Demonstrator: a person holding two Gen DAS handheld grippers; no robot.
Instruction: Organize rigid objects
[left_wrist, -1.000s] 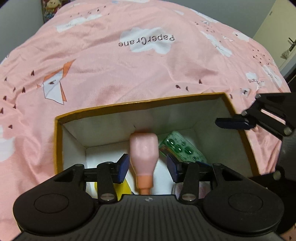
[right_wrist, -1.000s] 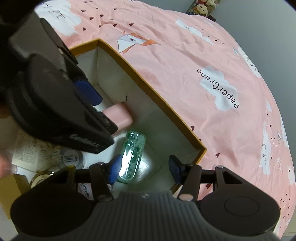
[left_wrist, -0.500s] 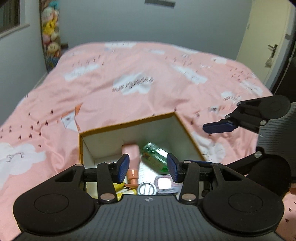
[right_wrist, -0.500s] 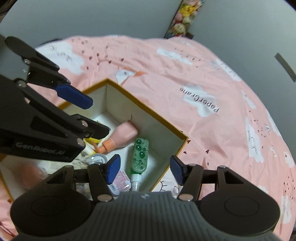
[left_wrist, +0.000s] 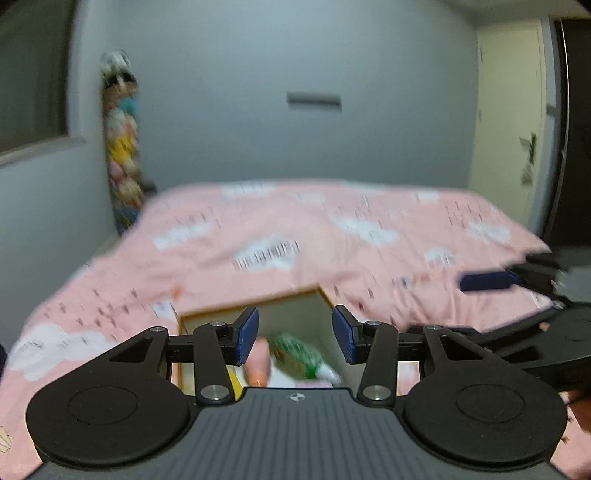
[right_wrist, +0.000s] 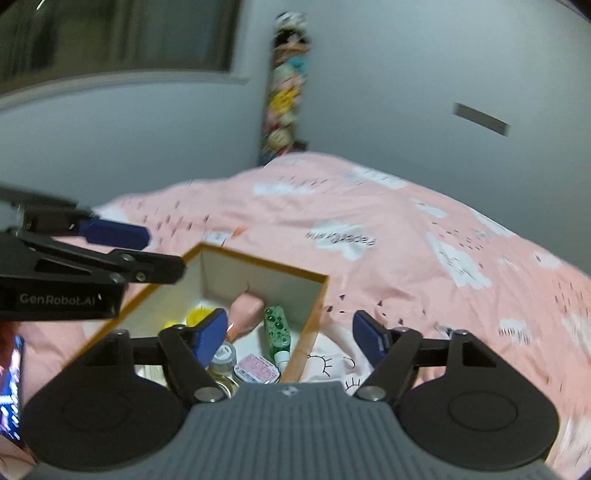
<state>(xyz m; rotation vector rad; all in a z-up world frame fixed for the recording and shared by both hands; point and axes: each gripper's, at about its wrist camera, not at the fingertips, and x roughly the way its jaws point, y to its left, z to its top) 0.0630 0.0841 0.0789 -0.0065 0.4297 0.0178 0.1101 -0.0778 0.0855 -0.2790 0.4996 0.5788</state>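
Right gripper (right_wrist: 290, 334) nearest the camera: jaws wide apart, nothing between them, held above the box (right_wrist: 258, 264) and pitched toward the room. Left gripper (left_wrist: 294, 334) likewise gaping and empty, raised level, looking across the bed (left_wrist: 332, 236). Box lies below and ahead of both, right one a bit nearer. Inside: jar (right_wrist: 223, 356), pink bottle (right_wrist: 245, 308) and green bottle (right_wrist: 277, 328), long axes running away from the tool, caps probably toward it; view blurred.
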